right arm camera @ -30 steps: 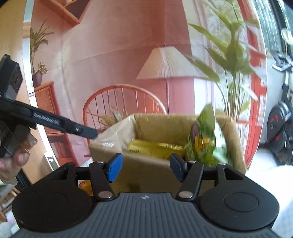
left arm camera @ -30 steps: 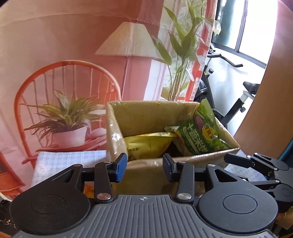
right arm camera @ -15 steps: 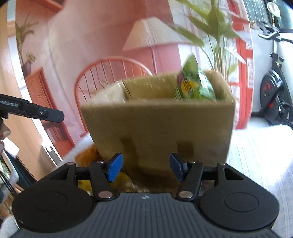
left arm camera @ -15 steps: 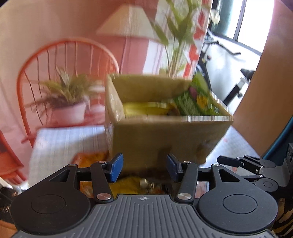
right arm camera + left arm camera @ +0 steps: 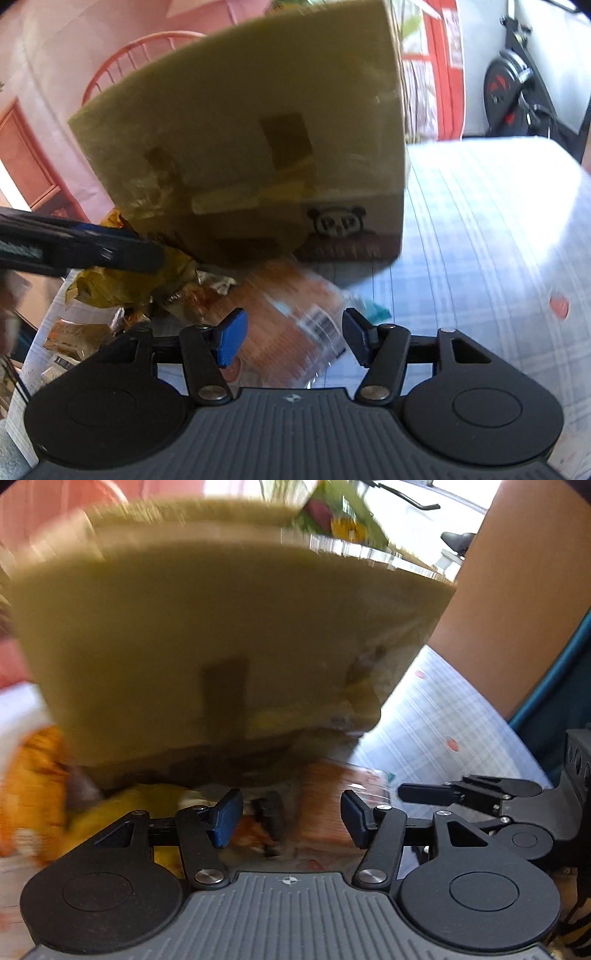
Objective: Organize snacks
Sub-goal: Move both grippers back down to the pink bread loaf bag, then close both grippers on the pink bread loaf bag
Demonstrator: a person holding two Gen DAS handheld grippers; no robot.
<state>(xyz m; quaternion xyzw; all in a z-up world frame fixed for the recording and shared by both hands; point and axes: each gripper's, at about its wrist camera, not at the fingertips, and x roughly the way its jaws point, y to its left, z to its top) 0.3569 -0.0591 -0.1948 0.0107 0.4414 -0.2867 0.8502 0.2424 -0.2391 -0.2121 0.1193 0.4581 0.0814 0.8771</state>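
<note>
Lying between right gripper (image 5: pixel 291 341) jaws, orange snack packet (image 5: pixel 280 332)

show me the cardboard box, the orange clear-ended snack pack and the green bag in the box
cardboard box (image 5: pixel 258 122), right wrist view, on its front wall
orange snack pack (image 5: pixel 284 321), right wrist view, on its orange middle, in front of the box
green bag (image 5: pixel 340 515), left wrist view, on the blurred top that sticks out of the box

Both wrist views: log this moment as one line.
left hand-held gripper: open, jaws just widened, nothing gripped | right hand-held gripper: open over orange packet | cardboard box: on table, green bag inside
</note>
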